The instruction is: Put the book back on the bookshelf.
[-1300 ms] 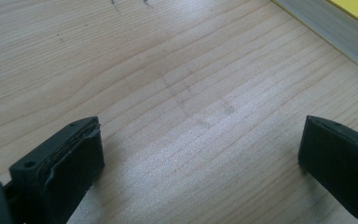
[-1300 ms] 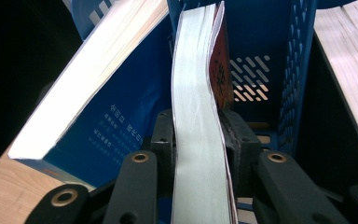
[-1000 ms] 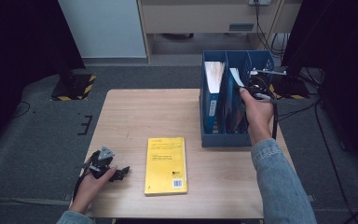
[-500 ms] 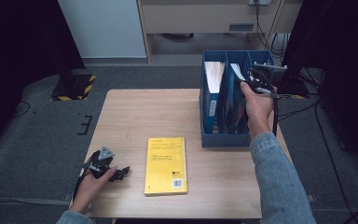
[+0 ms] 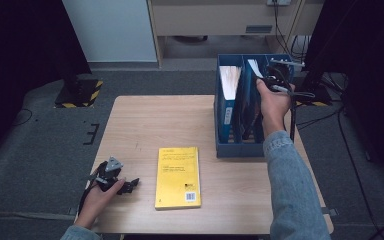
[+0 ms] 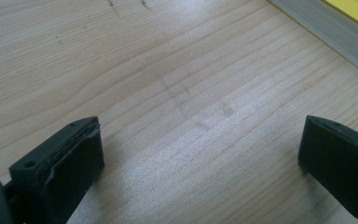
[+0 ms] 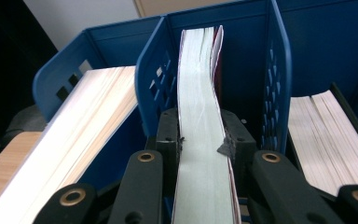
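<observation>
Blue plastic forms the file rack point(image 5: 240, 150) that stands at the table's point(image 5: 145, 125) far right corner, its slots running toward the far edge. In the middle slot a book point(image 7: 200, 116) stands on edge, its pale page block facing up and a dark red cover showing on one side. The right gripper point(image 5: 275, 80) is closed on this book from above: in the right gripper view both black jaws press flat against its two faces, and the pages bow slightly between them. The book sits partly inside the slot, between the blue dividers, with another thick book point(image 5: 228, 80) in the neighbouring slot toward the table's middle and a third stack of pages point(image 7: 328, 140) in the slot on the other side.

At the near left corner the left gripper point(image 5: 115, 180) rests on the wood, held by the person's hand. Its jaws stand wide apart with only bare tabletop between them. A yellow book point(image 5: 178, 177) lies flat near the near edge, just beside that gripper and well apart from the rack.
</observation>
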